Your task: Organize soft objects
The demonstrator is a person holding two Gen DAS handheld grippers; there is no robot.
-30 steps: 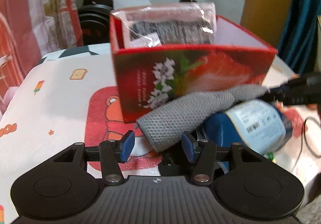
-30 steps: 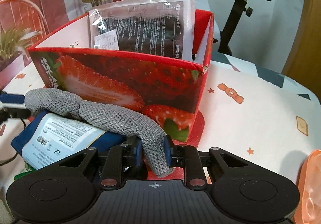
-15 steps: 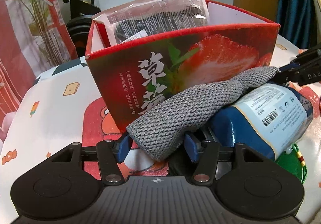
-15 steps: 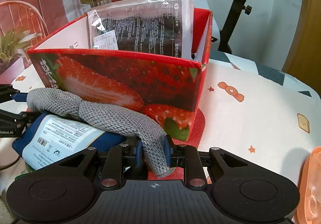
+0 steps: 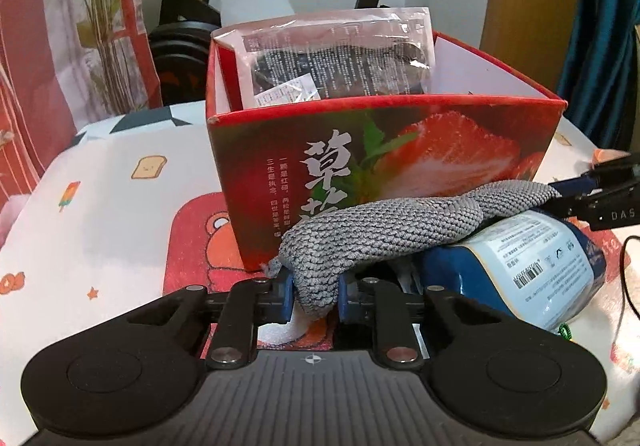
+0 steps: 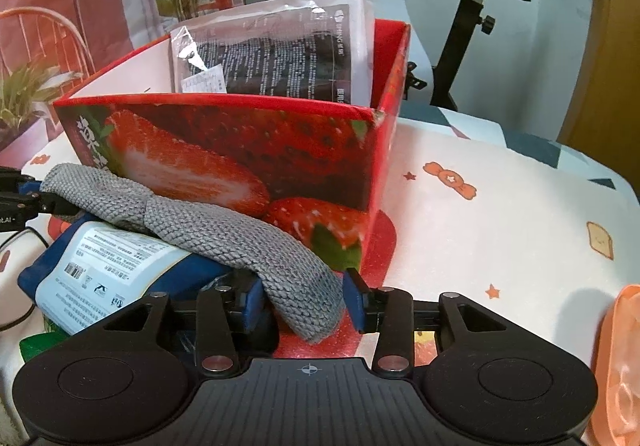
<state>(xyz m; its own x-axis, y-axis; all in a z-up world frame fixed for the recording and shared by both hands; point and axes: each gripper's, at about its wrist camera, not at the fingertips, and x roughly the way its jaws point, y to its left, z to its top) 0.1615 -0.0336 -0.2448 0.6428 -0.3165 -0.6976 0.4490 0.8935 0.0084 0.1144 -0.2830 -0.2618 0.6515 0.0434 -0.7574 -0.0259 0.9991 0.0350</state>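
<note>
The red strawberry box [image 5: 400, 150] hides the lower part of the clear packet [image 5: 340, 58] standing inside it. The grey knitted cloth [image 5: 392, 230] covers part of the blue pouch [image 5: 536, 270], whose label print is too small to read. An orange object [image 6: 620, 362] is cut off at the right wrist view's edge.

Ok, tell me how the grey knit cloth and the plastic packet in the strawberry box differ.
The grey knit cloth lies outside the strawberry box, draped over a blue pouch; the plastic packet stands upright inside it. The cloth is bare, matte knit; the packet is glossy, printed film round something dark. Both grippers are at the cloth's ends; neither touches the packet.
</note>
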